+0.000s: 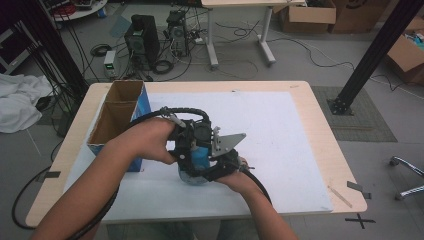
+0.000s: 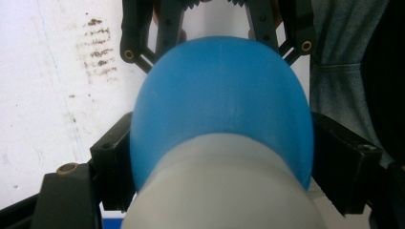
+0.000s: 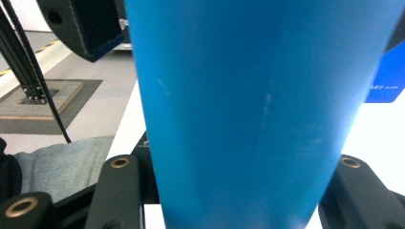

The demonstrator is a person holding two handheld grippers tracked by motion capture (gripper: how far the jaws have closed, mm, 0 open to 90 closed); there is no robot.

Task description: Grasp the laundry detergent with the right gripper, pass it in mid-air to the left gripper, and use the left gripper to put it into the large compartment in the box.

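A blue container [image 1: 199,159] with a pale grey end is held above the white mat [image 1: 280,135], near the table's front middle. My left gripper [image 1: 186,146] comes in from the left and my right gripper [image 1: 224,162] from the right, and both meet at the container. In the left gripper view the rounded blue body [image 2: 222,109] and its grey end [image 2: 219,191] sit between my left gripper [image 2: 222,148], whose jaws press both sides. In the right gripper view the blue wall [image 3: 248,105] rises between my right gripper [image 3: 239,191], jaws tight against it.
An open cardboard box [image 1: 116,117] with blue sides stands on the table's left part, just behind my left hand. The wooden table edge [image 1: 345,165] runs along the right. Beyond the table are computer cases [image 1: 142,37], cables and a black frame post [image 1: 372,55].
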